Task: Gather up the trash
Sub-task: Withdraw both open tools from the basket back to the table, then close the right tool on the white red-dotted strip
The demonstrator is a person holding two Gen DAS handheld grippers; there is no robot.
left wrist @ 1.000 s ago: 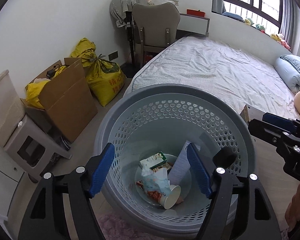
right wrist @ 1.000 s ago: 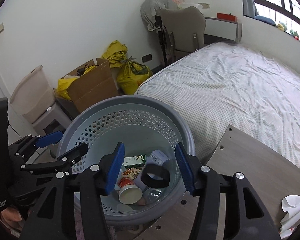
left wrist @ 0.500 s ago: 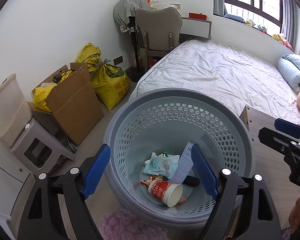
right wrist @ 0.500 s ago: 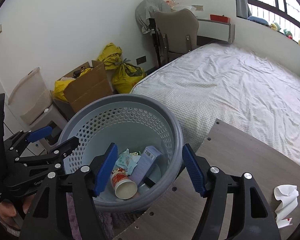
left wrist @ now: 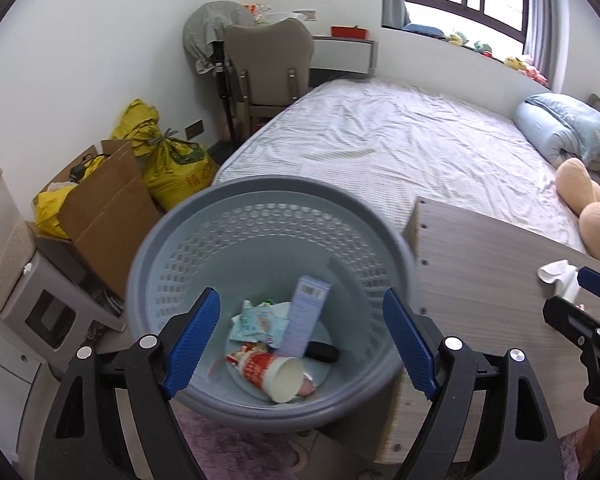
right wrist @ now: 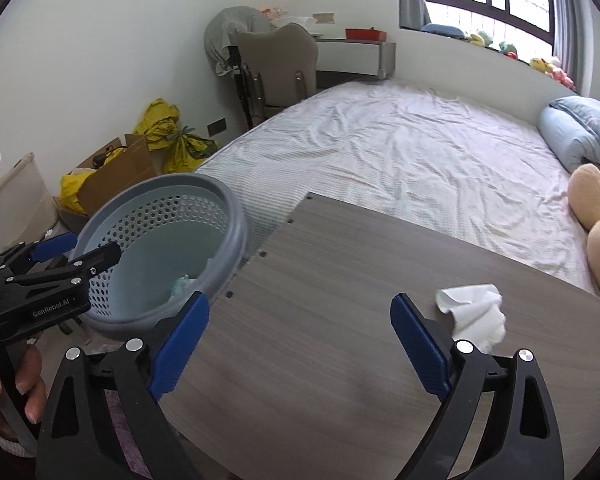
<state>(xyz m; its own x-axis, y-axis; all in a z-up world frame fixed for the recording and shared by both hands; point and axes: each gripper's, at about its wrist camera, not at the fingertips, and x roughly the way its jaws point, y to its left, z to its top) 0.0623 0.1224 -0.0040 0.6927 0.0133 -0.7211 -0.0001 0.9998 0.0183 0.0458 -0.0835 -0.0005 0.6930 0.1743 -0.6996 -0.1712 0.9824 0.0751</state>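
tissue (right wrist: pixel 474 312) on table (right wrist: pixel 340 280), basket (left wrist: pixel 268 240) beside

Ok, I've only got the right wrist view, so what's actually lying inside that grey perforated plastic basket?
Observer: A red-and-white paper cup lies on its side at the bottom of the grey perforated basket.
Operator: Anything else in there?
Observer: A pale blue carton leans over a crumpled teal wrapper.
Operator: Are the left tongs holding anything?
Observer: No, the left tongs are open and empty above the basket.
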